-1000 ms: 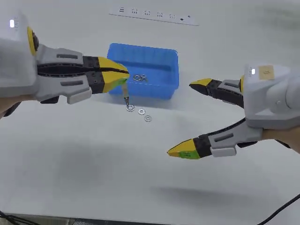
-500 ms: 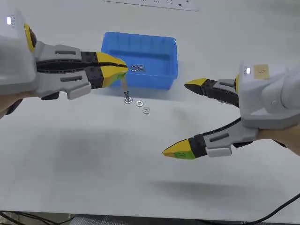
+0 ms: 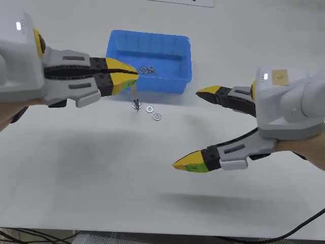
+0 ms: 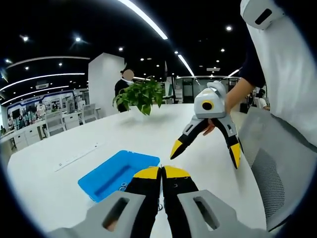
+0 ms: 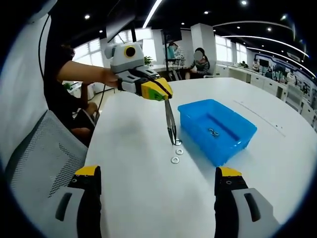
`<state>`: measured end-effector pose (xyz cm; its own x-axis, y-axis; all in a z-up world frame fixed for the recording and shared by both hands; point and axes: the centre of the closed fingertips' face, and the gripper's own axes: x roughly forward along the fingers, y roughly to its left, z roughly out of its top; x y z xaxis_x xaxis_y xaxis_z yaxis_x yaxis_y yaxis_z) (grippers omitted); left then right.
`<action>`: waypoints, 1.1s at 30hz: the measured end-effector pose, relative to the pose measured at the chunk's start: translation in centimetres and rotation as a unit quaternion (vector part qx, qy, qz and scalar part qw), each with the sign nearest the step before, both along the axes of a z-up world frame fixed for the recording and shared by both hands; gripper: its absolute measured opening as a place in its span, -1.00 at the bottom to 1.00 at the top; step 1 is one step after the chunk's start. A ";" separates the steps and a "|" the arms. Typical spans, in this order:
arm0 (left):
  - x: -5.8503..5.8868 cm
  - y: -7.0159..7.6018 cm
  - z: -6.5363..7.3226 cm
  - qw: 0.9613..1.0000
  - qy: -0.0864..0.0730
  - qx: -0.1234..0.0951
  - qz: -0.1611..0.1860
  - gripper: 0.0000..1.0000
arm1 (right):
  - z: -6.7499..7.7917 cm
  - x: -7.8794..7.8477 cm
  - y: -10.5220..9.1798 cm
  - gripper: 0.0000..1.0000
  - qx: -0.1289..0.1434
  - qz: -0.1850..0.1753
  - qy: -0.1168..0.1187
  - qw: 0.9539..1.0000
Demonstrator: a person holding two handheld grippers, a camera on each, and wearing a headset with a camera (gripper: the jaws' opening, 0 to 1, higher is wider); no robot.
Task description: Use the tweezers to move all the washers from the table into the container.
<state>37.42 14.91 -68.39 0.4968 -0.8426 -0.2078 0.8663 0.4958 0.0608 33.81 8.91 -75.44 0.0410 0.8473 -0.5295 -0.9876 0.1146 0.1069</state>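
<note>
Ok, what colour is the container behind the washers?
The container is bright blue, clearest in the head view.

White worktop [image 3: 91, 168], plain and matte, spreading wide under both claws. Lying on it just beneath the tips of the left claw [image 3: 136, 76]: three small metal washers [image 3: 149, 109] in a short row, near one another, running toward the right claw [image 3: 187, 128]. Just beyond the left claw's tips, a blue rectangular container [image 3: 162, 84], standing flat, its near wall close to the washers yet apart from them. Farther off past the container, well away from either claw, a long white strip [image 4: 74, 157] lying flat.
</note>
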 end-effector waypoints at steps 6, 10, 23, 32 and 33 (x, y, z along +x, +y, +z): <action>-0.1 0.2 -0.1 1.000 0.015 0.003 -0.004 -0.91 | -0.1 0.0 0.2 0.88 0.001 -0.001 0.004 1.000; -0.2 0.2 -0.2 0.999 0.016 0.030 -0.013 -0.91 | -0.8 -0.3 0.7 0.67 -0.020 0.004 0.020 1.000; -0.7 0.0 -0.7 0.998 0.028 0.049 -0.036 -0.91 | -0.4 1.2 4.4 0.20 -0.001 0.028 0.008 1.000; -0.6 0.7 -1.0 0.996 0.034 0.057 -0.051 -0.91 | -0.6 2.4 7.0 -0.09 0.008 0.064 -0.014 0.998; -0.7 0.7 -1.0 0.996 0.035 0.058 -0.051 -0.91 | -0.6 2.6 7.3 -0.13 0.009 0.065 -0.014 0.998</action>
